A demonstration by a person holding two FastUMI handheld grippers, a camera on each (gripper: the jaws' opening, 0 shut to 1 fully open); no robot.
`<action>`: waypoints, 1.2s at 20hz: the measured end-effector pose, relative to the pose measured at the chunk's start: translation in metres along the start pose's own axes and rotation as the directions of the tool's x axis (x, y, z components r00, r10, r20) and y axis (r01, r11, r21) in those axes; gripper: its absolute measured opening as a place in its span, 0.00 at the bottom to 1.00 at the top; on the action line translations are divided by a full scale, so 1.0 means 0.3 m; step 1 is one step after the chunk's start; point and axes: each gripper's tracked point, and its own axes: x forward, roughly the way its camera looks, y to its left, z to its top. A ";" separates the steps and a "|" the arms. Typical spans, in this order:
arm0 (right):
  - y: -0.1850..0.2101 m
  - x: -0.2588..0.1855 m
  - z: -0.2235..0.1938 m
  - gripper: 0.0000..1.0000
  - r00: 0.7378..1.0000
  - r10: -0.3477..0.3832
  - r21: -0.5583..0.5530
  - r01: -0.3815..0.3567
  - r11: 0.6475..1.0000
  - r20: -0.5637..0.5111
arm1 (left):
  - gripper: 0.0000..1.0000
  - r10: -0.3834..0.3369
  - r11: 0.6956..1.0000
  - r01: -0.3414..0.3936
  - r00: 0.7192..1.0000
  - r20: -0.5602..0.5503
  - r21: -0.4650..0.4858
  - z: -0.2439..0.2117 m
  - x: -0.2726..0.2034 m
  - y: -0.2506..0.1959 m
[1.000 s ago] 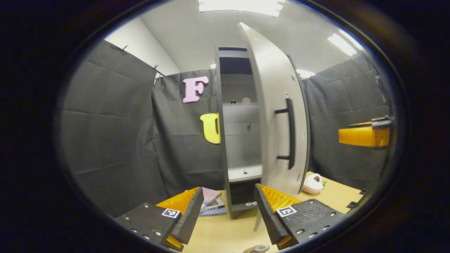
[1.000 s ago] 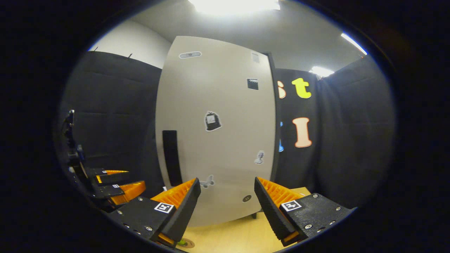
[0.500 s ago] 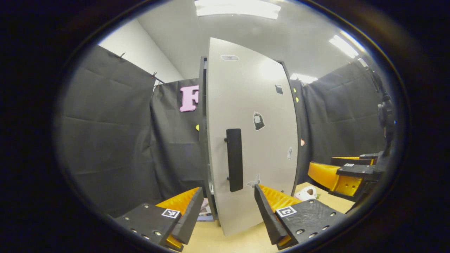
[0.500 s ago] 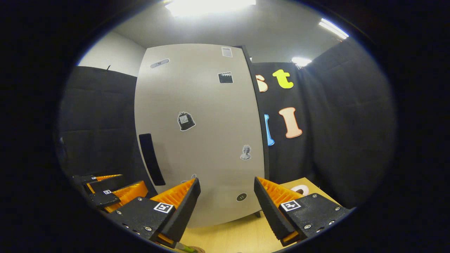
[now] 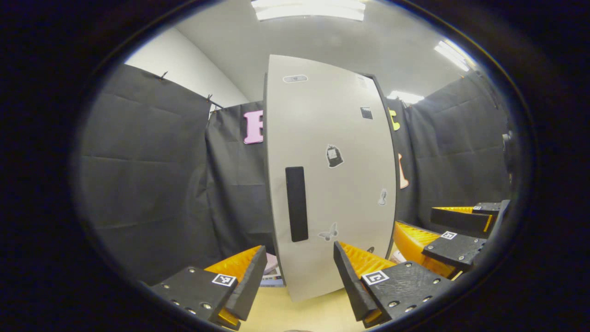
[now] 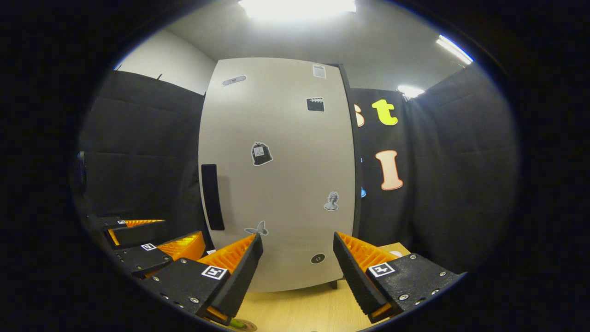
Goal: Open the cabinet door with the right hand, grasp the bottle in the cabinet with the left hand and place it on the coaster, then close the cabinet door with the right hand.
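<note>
The cabinet door (image 6: pixel 276 175) stands upright and shut, its black handle (image 6: pixel 212 197) running vertically by its left edge. The left gripper (image 5: pixel 299 286) and right gripper (image 6: pixel 297 276) both gape empty, 2 fingers apart.

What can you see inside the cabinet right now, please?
Nothing of the interior: the cabinet door is shut flat across the front, covering the shelves. Visible on it are a black handle and some stickers. Both grippers, left and right, hang open before it.
</note>
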 end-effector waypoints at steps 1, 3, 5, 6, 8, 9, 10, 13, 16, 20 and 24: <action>-0.003 0.006 -0.001 0.95 1.000 -0.003 0.001 0.003 1.000 -0.001 | 0.89 0.003 1.000 -0.003 1.000 0.002 0.000 -0.003 -0.001 0.004; -0.007 0.001 0.002 0.95 1.000 -0.001 0.012 0.001 1.000 -0.004 | 0.90 0.003 1.000 -0.003 1.000 0.000 -0.014 -0.007 0.001 0.000; -0.020 0.002 0.008 0.95 1.000 -0.014 0.014 0.014 1.000 -0.006 | 0.89 0.000 0.999 0.000 1.000 -0.014 -0.041 -0.027 0.001 -0.011; -0.023 0.000 0.014 0.91 1.000 -0.022 -0.001 0.022 1.000 -0.001 | 0.83 0.007 1.000 -0.008 1.000 -0.014 -0.031 -0.021 -0.004 -0.005; -0.013 -0.004 0.016 0.95 1.000 -0.024 0.002 0.024 1.000 0.003 | 0.83 0.014 1.000 -0.014 1.000 0.006 -0.010 0.009 -0.005 0.000; -0.012 -0.002 0.006 0.95 1.000 -0.027 0.019 0.027 0.999 -0.002 | 0.83 0.015 1.000 -0.015 1.000 0.008 -0.014 0.010 -0.002 0.000; -0.029 0.002 0.008 0.95 0.999 -0.032 0.026 0.032 0.999 -0.006 | 0.83 0.015 1.000 -0.015 1.000 0.003 -0.015 -0.004 0.001 -0.006; -0.027 0.004 0.013 0.95 0.999 -0.044 0.009 0.044 0.999 -0.016 | 0.83 0.013 0.999 -0.013 1.000 -0.013 -0.031 -0.023 0.015 -0.011; -0.021 0.005 0.012 0.95 0.999 -0.043 0.003 0.043 0.999 -0.022 | 0.89 0.018 0.999 -0.018 1.000 -0.013 -0.039 -0.021 0.019 -0.006; -0.018 -0.003 0.025 0.95 0.999 -0.038 -0.004 0.038 0.999 -0.012 | 0.83 0.028 0.999 -0.028 1.000 0.004 -0.046 -0.006 0.022 0.005; -0.013 -0.003 0.035 0.94 0.999 -0.044 0.016 0.044 0.999 -0.028 | 0.89 0.033 0.999 -0.032 0.999 0.019 -0.033 0.019 0.035 0.024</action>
